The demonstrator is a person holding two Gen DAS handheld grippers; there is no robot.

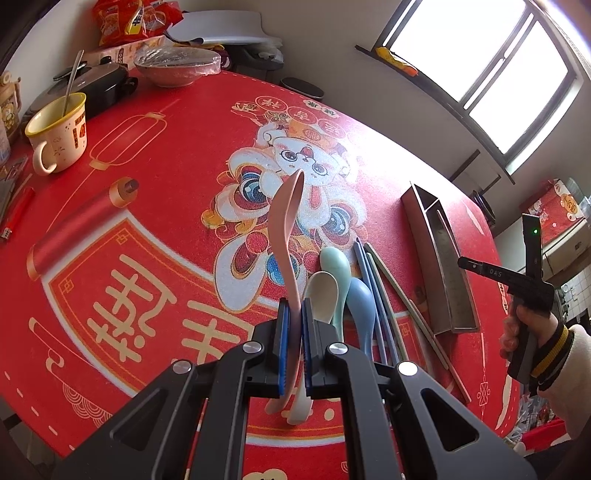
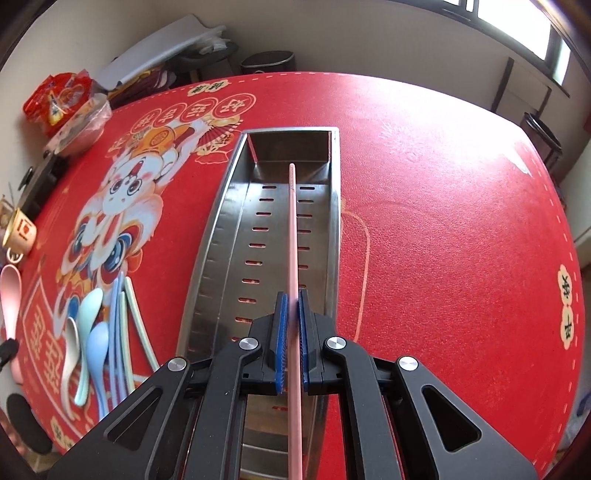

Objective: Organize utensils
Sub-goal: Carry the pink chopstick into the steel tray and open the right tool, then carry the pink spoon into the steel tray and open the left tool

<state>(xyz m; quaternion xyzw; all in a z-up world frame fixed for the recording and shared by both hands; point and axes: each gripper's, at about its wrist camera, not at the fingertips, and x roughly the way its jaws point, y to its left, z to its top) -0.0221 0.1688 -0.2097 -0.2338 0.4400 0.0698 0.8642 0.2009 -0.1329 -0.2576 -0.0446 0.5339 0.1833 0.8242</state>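
Observation:
My left gripper (image 1: 294, 314) is shut on a pink spoon (image 1: 284, 225), held above the red tablecloth with its handle pointing away. Just right of it lie a white spoon (image 1: 320, 291), a mint spoon (image 1: 334, 264), a blue spoon (image 1: 362, 302) and several chopsticks (image 1: 373, 288) in a loose pile. My right gripper (image 2: 291, 310) is shut on a pink chopstick (image 2: 293, 236), which runs lengthwise over the steel slotted tray (image 2: 221, 221). In the right wrist view the pile of spoons (image 2: 90, 332) lies left of the tray.
A yellow-rimmed mug (image 1: 59, 133) with a metal spoon, a covered bowl (image 1: 175, 66), a black pot (image 1: 99, 85) and snack bags (image 1: 133, 18) crowd the table's far left. A red lighter (image 1: 16, 212) lies at the left edge. The person's hand (image 1: 524, 325) holds the right gripper beyond the tray.

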